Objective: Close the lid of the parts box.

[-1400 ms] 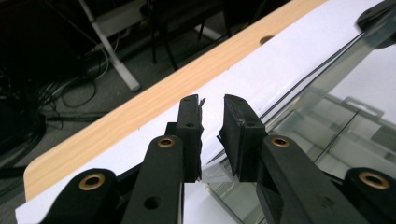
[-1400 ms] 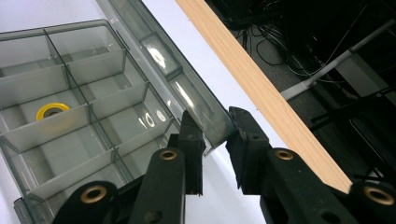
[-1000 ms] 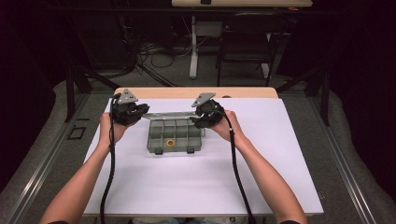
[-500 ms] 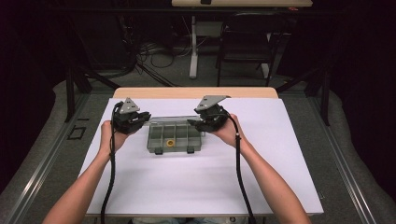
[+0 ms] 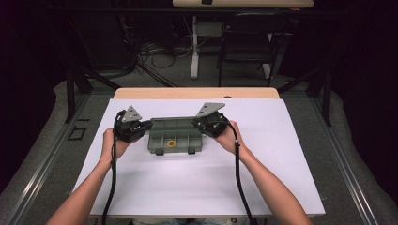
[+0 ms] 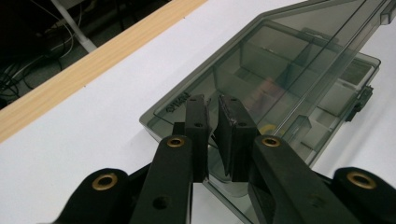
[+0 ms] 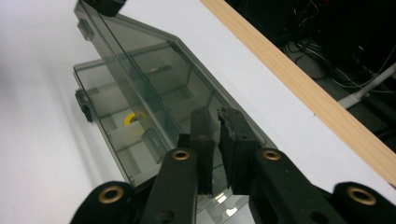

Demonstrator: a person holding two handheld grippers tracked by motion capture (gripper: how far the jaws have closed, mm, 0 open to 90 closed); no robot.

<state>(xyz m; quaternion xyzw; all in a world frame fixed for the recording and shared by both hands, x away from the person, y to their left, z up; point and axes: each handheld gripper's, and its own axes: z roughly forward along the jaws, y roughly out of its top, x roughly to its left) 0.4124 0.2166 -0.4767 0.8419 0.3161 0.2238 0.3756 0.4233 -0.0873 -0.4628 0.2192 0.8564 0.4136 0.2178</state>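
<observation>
The organizer box [image 5: 171,136], smoky grey and see-through, sits on the white tabletop [image 5: 197,183] between my two hands, just on my side of the wooden strip [image 5: 197,93] at the far edge. Its clear lid [image 6: 280,60] is tilted up off the base, and I've got one end in each tool. My left gripper [image 6: 214,128] is at the box's left end, jaws nearly together with the lid's edge pinched between them. My right gripper [image 7: 215,128] is at the box's right end, jaws likewise drawn close and clamped on the lid's other end. Inside the box, dividers split it into small compartments, and a yellow ring [image 5: 172,143] lies in one near the front wall, about midway along. Two dark latches [image 5: 160,152] hang on the front wall, facing me. Beyond the strip, past the box, a chair [image 5: 248,42] stands on the floor.
</observation>
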